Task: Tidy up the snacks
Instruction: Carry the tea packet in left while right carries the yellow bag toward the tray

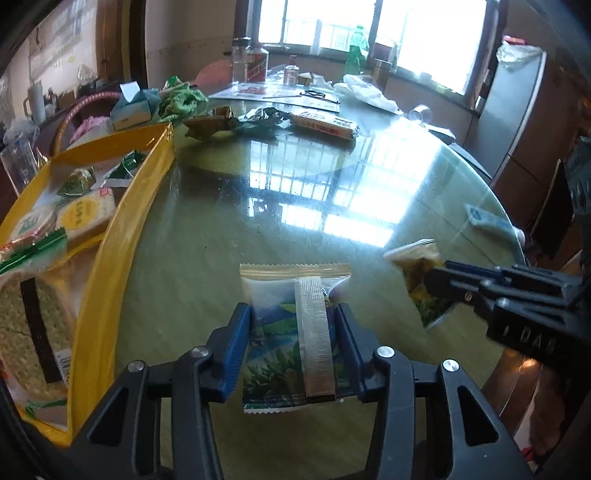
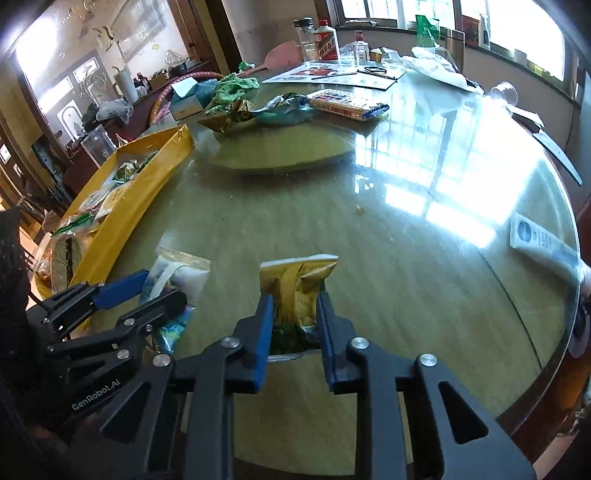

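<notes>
Left wrist view shows the left claw [image 1: 294, 341] angled down over the glass-topped round counter [image 1: 332, 192], its blue pads pressed on a flat green-printed snack packet with a clear seam [image 1: 291, 332]. A yellow tray of wrapped snacks [image 1: 122, 236] sits left. Right wrist view shows the right claw [image 2: 293, 332] squeezing a crumpled gold snack packet [image 2: 295, 280]; only this view shows a white tube [image 2: 543, 243] far right.

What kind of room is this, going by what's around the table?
Probably a home dining room: a round glass-topped table, bottles by the window, and a yellow tray of snacks.
</notes>
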Available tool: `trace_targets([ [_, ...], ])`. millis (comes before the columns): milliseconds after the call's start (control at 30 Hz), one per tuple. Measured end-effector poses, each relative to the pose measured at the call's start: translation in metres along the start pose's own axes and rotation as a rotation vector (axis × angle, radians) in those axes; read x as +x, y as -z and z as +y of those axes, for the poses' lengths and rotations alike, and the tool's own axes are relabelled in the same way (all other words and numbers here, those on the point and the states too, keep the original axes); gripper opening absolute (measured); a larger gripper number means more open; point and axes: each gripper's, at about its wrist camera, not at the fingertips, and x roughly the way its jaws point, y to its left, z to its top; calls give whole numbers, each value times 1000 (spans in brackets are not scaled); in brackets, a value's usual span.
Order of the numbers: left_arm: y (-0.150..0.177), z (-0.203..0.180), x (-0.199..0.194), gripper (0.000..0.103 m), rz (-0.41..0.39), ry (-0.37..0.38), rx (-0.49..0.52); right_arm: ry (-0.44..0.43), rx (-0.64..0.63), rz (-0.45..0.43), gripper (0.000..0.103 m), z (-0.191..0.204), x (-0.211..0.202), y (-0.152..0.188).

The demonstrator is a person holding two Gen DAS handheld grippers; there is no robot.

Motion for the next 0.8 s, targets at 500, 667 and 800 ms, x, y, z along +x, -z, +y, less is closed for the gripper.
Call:
trace_targets([
  [500,13,9,-53,41,-77,23,-45,-57,-47,-75,14,26,-45,9],
  [667,16,16,-65,41,-86,39,-71,-67,-70,-104,14,36,-61,12],
  [800,15,20,-74,41,-93,58,-84,-79,-76,-118,14,41,-69,13],
])
